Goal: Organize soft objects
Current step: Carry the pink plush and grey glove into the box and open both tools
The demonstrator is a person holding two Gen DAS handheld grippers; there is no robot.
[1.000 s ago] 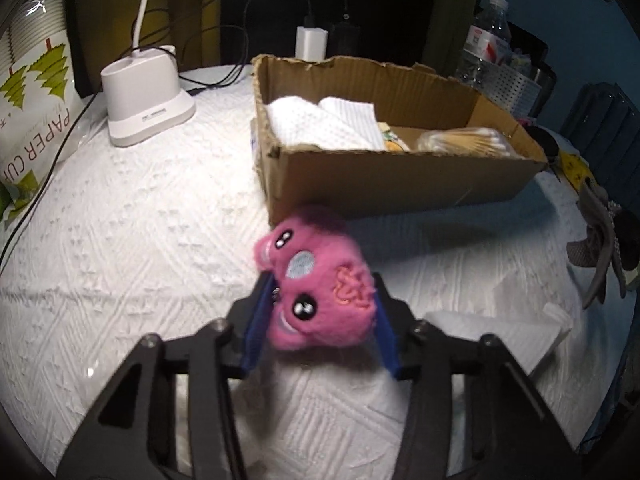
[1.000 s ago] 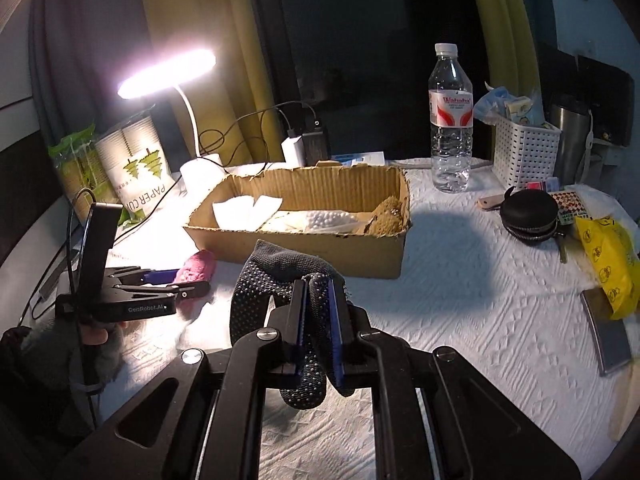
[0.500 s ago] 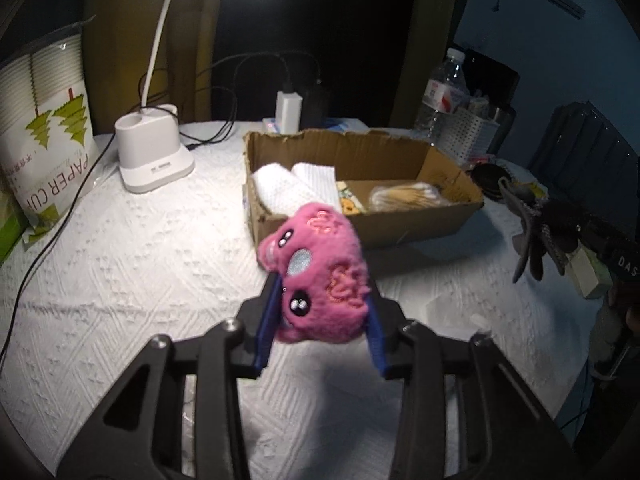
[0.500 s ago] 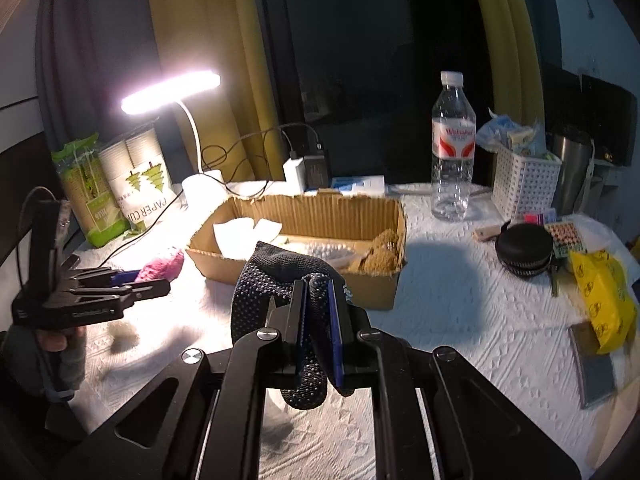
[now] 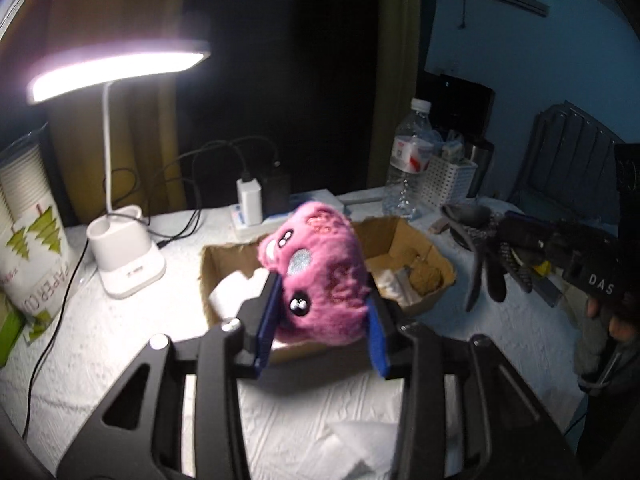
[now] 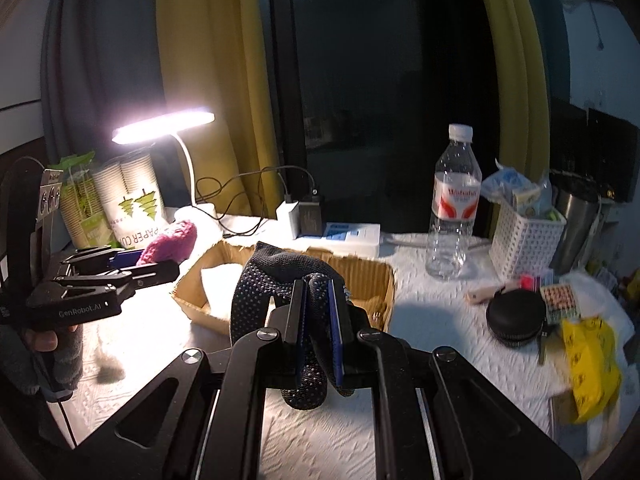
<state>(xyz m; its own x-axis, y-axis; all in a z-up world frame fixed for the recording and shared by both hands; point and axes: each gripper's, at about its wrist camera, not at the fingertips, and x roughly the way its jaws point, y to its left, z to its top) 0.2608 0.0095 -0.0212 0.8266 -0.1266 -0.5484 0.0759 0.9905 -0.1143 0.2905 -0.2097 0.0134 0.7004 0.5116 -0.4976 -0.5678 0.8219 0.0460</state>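
Carrying two soft things toward the cardboard box, I judge this the transport step, with nothing let go yet. My left hand-held gripper is clenched on the pink plush toy, which sits at the centre of the left wrist view, lifted clear of the surface and in front of the box's near wall. My right hand-held gripper is clamped on a dark dotted glove, which hangs between the pads low in the middle of the right wrist view, also short of the box. The box already holds white folded cloths at its left end and a brown lump at its right. Next, I think, each load needs carrying over the rim and lowering into a free spot before the pads part. The toy is bulky, so I would aim it at the middle gap.
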